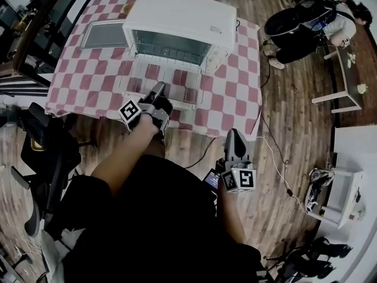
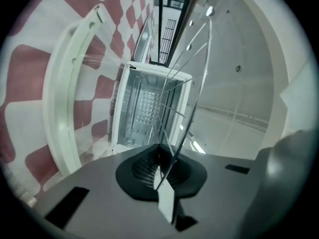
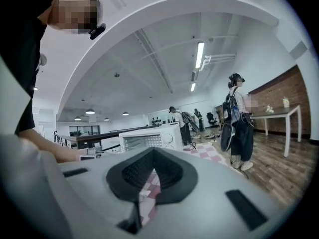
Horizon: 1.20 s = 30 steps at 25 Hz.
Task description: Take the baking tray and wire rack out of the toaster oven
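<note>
Nearest, the wearer's black-clad torso (image 1: pixel 153 217) is seen, forearms stretched forward. Off the table's front edge the right gripper (image 1: pixel 234 135) is held, jaws together, nothing between them. The white toaster oven (image 3: pixel 149 138) is seen past it. Over the dropped glass door (image 1: pixel 126 88) the left gripper (image 1: pixel 159 89) is held, jaws clamped on a thin wire of the wire rack (image 2: pixel 176 149). The rack is seen edge-on, running from the jaws toward the open oven cavity (image 2: pixel 147 106); whether its far edge is inside can't be told. Outside the oven, just to its left, the baking tray (image 1: pixel 105 34) is laid flat on the red-and-white checked tablecloth (image 1: pixel 238 81). Small print (image 1: pixel 215 29) on the oven top is too small to be read; only black square markers are carried on the gripper cubes
</note>
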Each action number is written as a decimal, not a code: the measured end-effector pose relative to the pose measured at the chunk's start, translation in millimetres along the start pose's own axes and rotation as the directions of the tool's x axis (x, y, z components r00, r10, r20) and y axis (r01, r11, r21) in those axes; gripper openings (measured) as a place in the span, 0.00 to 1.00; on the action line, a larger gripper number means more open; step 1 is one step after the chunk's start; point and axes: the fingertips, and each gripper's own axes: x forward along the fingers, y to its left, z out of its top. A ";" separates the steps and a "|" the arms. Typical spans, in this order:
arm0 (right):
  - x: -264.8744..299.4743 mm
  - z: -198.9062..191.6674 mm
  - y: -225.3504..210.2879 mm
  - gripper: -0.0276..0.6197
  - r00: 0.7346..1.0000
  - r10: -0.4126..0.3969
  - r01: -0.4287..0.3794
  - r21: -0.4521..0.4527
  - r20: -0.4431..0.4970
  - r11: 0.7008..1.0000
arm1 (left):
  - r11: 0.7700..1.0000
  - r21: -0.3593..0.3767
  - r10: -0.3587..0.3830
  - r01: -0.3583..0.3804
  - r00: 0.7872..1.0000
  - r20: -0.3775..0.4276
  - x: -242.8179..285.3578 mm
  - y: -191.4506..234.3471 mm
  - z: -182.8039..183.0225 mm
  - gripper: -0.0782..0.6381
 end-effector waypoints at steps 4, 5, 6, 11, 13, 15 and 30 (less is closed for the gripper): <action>-32.3 -4.1 12.0 0.05 1.000 0.026 -0.026 0.001 0.009 1.000 | 1.000 0.002 -0.024 0.024 1.000 0.000 -41.8 -7.2 -19.2 0.10; -41.3 -4.5 14.6 0.05 0.999 0.029 -0.028 -0.006 0.015 1.000 | 1.000 0.004 -0.029 0.029 1.000 0.003 -52.8 -9.4 -23.4 0.10; -49.6 -4.1 18.0 0.05 0.999 0.032 -0.032 -0.014 0.021 0.999 | 0.999 0.007 -0.035 0.035 0.999 0.005 -63.8 -11.8 -27.3 0.10; -71.2 -14.2 25.0 0.05 0.999 0.043 -0.041 -0.066 0.030 0.997 | 0.999 0.033 -0.037 0.036 0.999 0.014 -104.2 -14.5 -33.5 0.10; -67.2 -19.0 24.5 0.05 0.999 0.041 -0.039 -0.069 0.034 0.997 | 0.999 0.041 -0.024 0.024 1.000 0.009 -110.8 -7.6 -31.3 0.10; -72.0 -24.7 29.2 0.05 0.999 0.045 -0.043 -0.077 0.025 0.996 | 0.998 0.058 -0.018 0.018 1.000 0.012 -130.5 -9.1 -31.6 0.10; -55.5 -23.5 97.6 0.05 0.988 0.153 -0.150 -0.089 0.032 0.985 | 0.993 0.115 -0.003 -0.016 0.987 0.163 -256.6 -48.9 38.9 0.10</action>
